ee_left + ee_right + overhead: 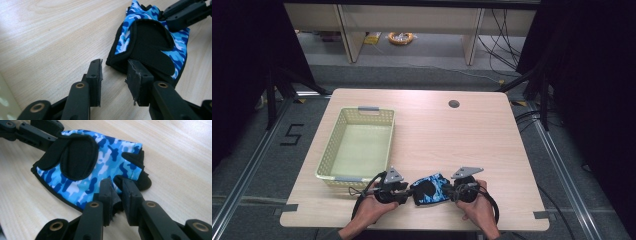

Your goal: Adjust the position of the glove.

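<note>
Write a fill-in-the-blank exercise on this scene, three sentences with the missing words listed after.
1. The blue camouflage glove lies on the wooden ____.
2. The right gripper is shut on the glove's ____ end.
3. The pale basket, left of the glove in the high view, is ____.

Missing words: table; finger; empty

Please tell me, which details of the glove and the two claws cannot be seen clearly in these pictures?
- High view: the glove is too small to show its fingers or seams.
- Left gripper view: one pad of the left claw covers the glove's near edge; whether it presses is unclear.
- Right gripper view: the right claw hides the pinched fabric.
- All views: the glove's underside lies against the table.
</note>
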`<state>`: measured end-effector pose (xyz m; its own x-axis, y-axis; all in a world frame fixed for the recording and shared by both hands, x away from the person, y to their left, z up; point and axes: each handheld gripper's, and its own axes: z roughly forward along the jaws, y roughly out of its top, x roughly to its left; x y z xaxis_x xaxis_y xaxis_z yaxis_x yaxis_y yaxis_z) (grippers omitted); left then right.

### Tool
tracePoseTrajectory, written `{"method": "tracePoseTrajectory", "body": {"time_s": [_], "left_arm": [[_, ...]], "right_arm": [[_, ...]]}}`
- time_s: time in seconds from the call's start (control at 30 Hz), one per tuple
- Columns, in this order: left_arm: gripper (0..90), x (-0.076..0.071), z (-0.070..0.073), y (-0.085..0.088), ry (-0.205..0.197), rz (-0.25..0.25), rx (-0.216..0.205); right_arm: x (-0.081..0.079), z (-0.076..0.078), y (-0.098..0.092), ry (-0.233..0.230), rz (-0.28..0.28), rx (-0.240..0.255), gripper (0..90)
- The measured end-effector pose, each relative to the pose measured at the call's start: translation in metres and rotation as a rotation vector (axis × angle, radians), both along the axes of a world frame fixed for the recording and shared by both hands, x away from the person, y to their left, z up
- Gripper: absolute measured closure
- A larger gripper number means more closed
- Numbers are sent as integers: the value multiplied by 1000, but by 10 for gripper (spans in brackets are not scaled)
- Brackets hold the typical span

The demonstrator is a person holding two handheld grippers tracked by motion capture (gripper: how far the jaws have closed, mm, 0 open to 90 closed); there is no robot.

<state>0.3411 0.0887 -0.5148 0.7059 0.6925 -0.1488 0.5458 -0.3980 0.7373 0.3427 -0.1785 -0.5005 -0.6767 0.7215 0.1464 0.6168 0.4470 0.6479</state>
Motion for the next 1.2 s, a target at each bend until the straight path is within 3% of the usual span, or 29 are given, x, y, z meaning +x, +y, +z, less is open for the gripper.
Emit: {"method": "tracePoseTrajectory", "body": {"time_s": [0.13, 0.17, 0.23, 0.3, 0.33, 0.4, 0.47, 0.53, 0.57, 0.67, 0.7, 0.87, 1.0, 1.1, 1.13, 1.2], "left_arm": [[613, -2, 0, 1, 11, -7, -7], [600, -3, 0, 1, 20, 1, -21], [584, -5, 2, 2, 23, -4, -19], [520, -9, 3, 2, 37, 3, -36], [491, -11, 5, 2, 38, 8, -37], [473, -12, 6, 2, 40, 8, -32], [445, -16, 8, 3, 50, -5, -29], [418, -19, 9, 3, 65, 9, -47], [401, -21, 11, 4, 105, 18, -91], [381, -23, 14, 4, 120, 19, -97], [377, -25, 14, 0, 138, 32, -150], [358, -24, 12, -8, 165, 40, -163], [369, -18, 5, -14, 198, 50, -165], [391, -14, 2, -16, 215, 61, -166], [398, -14, 2, -16, 215, 61, -166], [401, -14, 2, -19, 219, 63, -175]], "right_arm": [[-5, 1, 0, -12, 1, -1, 742], [-5, 1, -1, -35, 8, -3, 731], [-6, 4, -2, -25, 10, -10, 718], [-8, 12, -4, -39, -20, 19, 695], [-6, 10, -5, -97, -18, 31, 687], [-6, 15, -7, -87, -29, 27, 682], [-2, 18, -13, -96, -62, 53, 653], [-1, 18, -14, -99, -70, 60, 647], [1, 15, -13, -88, -68, 67, 629], [3, 13, -11, -74, -71, 72, 605], [6, 11, -9, -72, -65, 64, 574], [7, 10, 0, -73, -67, -10, 550], [15, 4, 0, -34, -79, -4, 531], [17, -6, -1, 8, -104, 39, 527], [17, -4, -2, 20, -100, 19, 529], [16, -5, -1, 24, -119, 25, 537]]}}
